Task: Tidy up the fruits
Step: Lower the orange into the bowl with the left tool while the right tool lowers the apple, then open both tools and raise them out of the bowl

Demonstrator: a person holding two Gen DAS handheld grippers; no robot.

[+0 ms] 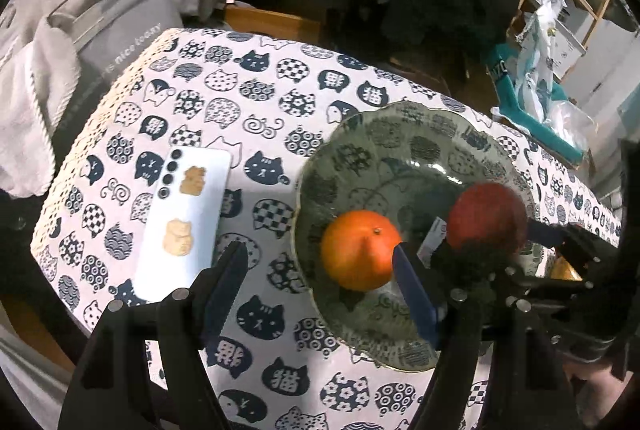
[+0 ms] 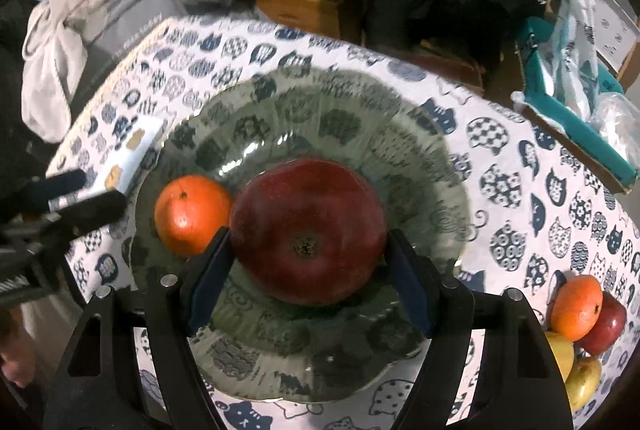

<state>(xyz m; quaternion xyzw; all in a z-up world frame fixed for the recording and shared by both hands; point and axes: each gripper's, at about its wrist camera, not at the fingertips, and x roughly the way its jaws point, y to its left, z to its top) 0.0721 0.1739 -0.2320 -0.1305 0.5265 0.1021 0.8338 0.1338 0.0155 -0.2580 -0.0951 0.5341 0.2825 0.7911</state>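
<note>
A green patterned bowl [image 1: 404,134] [image 2: 328,110] stands on the cat-print tablecloth [image 1: 224,98]. An orange [image 1: 358,250] [image 2: 190,216] lies inside it on the left. My left gripper [image 1: 320,280] hovers open above the bowl's left rim. Its right finger [image 1: 414,294] is just beside the orange and its left finger is well clear over the cloth. My right gripper [image 2: 308,274] is shut on a large red apple [image 2: 308,230] [image 1: 486,218], with the blue pads pressing both sides. The apple hangs low over the middle of the bowl, next to the orange.
A white phone with cat stickers [image 1: 184,222] lies left of the bowl. Several fruits, among them an orange [image 2: 576,306], a red apple [image 2: 606,322] and yellow ones [image 2: 582,382], sit at the table's right edge. A grey bag [image 1: 120,26] and a teal box [image 2: 560,110] stand beyond the table.
</note>
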